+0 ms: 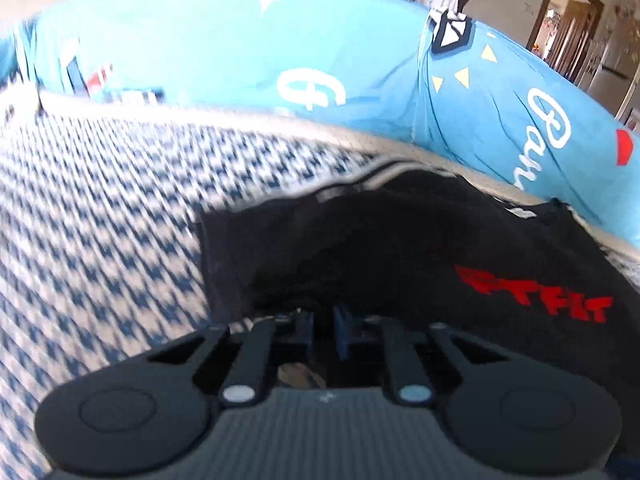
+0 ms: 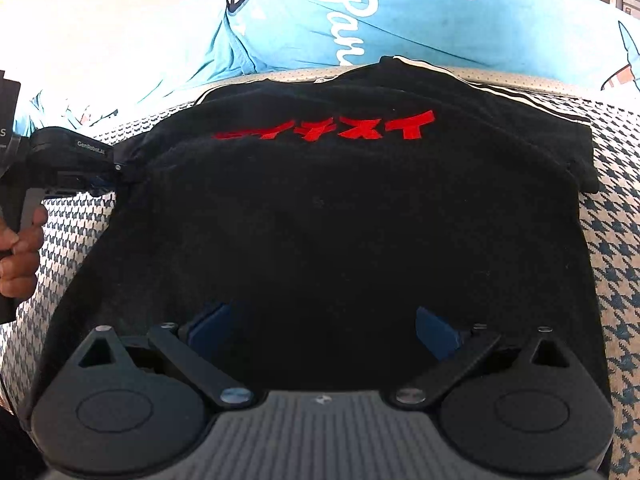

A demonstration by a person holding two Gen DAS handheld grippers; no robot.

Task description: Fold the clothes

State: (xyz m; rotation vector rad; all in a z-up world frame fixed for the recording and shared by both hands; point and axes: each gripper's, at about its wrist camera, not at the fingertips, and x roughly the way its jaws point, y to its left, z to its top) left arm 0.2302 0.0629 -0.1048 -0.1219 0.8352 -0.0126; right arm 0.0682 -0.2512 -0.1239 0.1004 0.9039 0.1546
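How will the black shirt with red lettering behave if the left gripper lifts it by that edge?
Probably floppy: the black shirt lies in soft folds on the houndstooth cover, so it should drape and sag from the left gripper, which looks shut on its edge. Likely light. Its folded layers may slide apart, as the right gripper is open above it.

A houndstooth bedcover (image 1: 100, 200) meets blue printed bedding (image 1: 224, 48); a wooden doorway (image 1: 568, 12) stands beyond.

Blur, shadow and cut-off edges

We see the houndstooth cover (image 1: 104, 216) smeared by blur; the left gripper's fingertips (image 1: 323, 326) vanish into the black shirt (image 1: 360, 240), and the blue cloth's script (image 2: 348, 20) runs behind it.
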